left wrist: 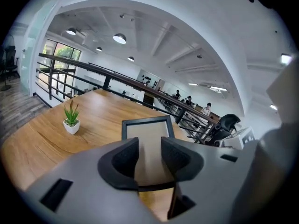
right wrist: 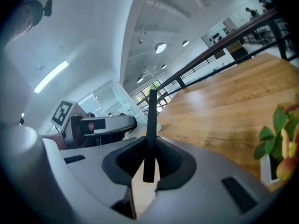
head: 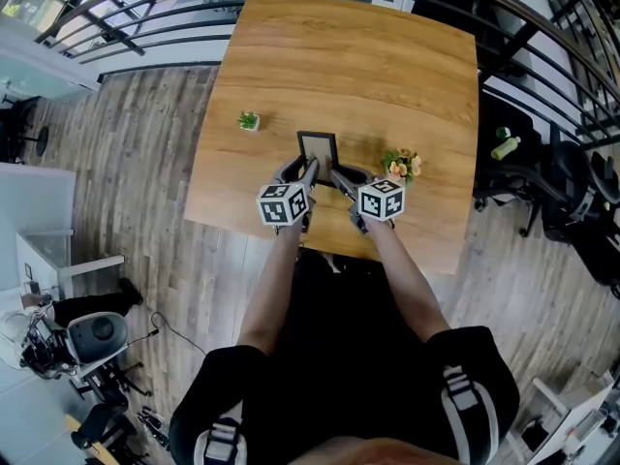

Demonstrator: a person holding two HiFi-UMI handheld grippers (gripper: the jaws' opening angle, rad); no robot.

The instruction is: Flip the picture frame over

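Note:
A black picture frame [head: 318,150] with a pale panel stands tilted up on the wooden table [head: 387,76], near its front edge. My right gripper [head: 335,174] is shut on the frame's right side. In the right gripper view the thin black edge [right wrist: 151,115] runs up between the pads. My left gripper [head: 308,171] is at the frame's lower left and stands open. In the left gripper view the pale panel [left wrist: 147,129] shows through the gap between the jaws [left wrist: 149,146], and the pads do not press on it.
A small green plant in a white pot [head: 249,120] stands left of the frame. A pot of orange flowers [head: 401,166] stands close on the right, next to my right gripper. Black railings run behind the table, and office chairs [head: 572,201] stand to the right.

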